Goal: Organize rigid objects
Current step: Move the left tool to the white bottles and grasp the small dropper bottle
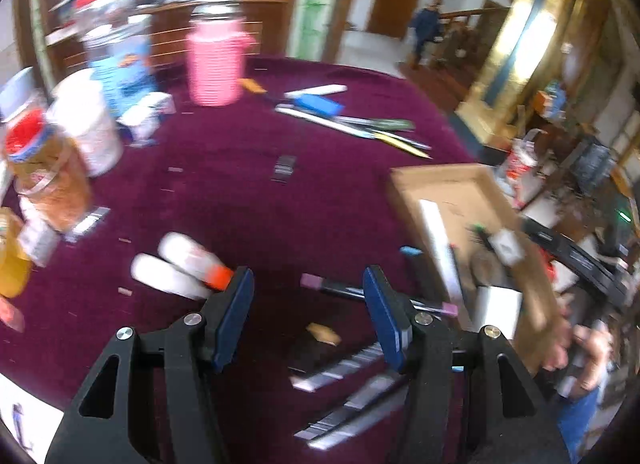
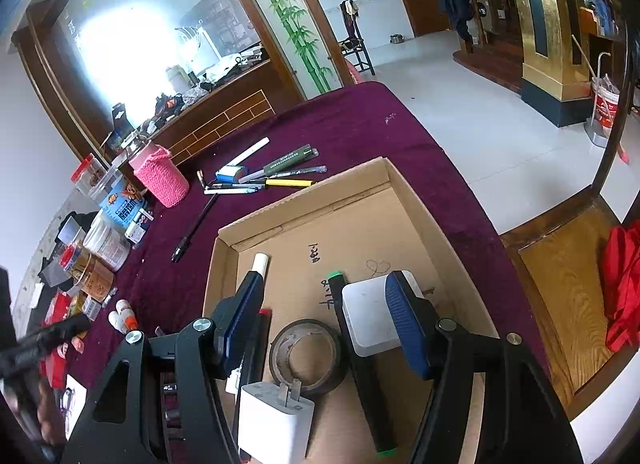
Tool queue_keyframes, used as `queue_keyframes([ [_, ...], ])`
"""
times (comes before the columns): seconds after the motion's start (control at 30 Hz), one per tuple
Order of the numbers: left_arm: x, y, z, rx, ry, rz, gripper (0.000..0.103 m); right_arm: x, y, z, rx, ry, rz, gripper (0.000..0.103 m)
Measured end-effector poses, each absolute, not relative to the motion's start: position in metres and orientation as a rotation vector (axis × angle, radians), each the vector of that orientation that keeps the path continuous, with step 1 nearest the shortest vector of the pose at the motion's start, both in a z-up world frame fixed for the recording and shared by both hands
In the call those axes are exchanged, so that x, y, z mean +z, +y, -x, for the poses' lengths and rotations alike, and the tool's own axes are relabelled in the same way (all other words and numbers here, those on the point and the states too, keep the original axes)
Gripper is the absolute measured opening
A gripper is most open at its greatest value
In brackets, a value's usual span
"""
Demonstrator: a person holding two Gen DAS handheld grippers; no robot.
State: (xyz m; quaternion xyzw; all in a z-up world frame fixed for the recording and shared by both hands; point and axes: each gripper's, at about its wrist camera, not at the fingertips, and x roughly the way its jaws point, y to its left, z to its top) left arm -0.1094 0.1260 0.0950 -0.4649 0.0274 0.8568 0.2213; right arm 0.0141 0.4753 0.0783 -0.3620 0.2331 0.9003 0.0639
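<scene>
A shallow cardboard box [image 2: 360, 199] sits open on the maroon-covered tabletop [image 2: 352, 115], near the edge that faces the tiled floor. Inside it lie a white charger plug [image 2: 276, 420] with its two prongs up, a roll of dark tape [image 2: 308, 356] just behind the plug, a white square block [image 2: 372, 316], a black marker with green ends [image 2: 360, 364] running alongside the block, and a white-tipped stick [image 2: 260, 264] by the box's left wall. The right gripper [image 2: 324, 324] hangs over these contents with its blue-padded jaws apart and nothing between the pads. Beyond the box, a loose cluster of pens [image 2: 276, 179] lies on the cloth together with a blue-and-white eraser-like block [image 2: 232, 175], and a pink knit-covered jar [image 2: 162, 177] stands to their left beside several jars and tubs [image 2: 108, 248]. The left gripper [image 1: 308, 304] is over the cloth beside the box [image 1: 452, 183], its jaws likewise standing apart and empty; this view is motion-blurred. Below it lie strips of staples [image 1: 340, 368], a pen with pinkish caps [image 1: 344, 288], and two white glue bottles with an orange cap [image 1: 180, 264] just left of its left finger. The pink jar [image 1: 218, 63] stands at the far side.
</scene>
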Motion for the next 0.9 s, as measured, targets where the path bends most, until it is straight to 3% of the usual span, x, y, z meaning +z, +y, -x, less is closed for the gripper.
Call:
queue_keyframes([
  [0.23, 0.054, 0.093, 0.173, 2.495, 0.201, 1.412, 0.056, 0.074, 0.474, -0.012, 2.709, 0.702, 1.114, 0.058],
  [0.47, 0.023, 0.08, 0.2, 2.426, 0.128, 1.528, 0.056, 0.068, 0.474, -0.008, 2.7, 0.705, 1.152, 0.058],
  [0.9, 0.025, 0.046, 0.1, 2.316, 0.074, 1.637, 0.056, 0.069, 0.47, -0.01, 2.708, 0.71, 1.149, 0.058],
])
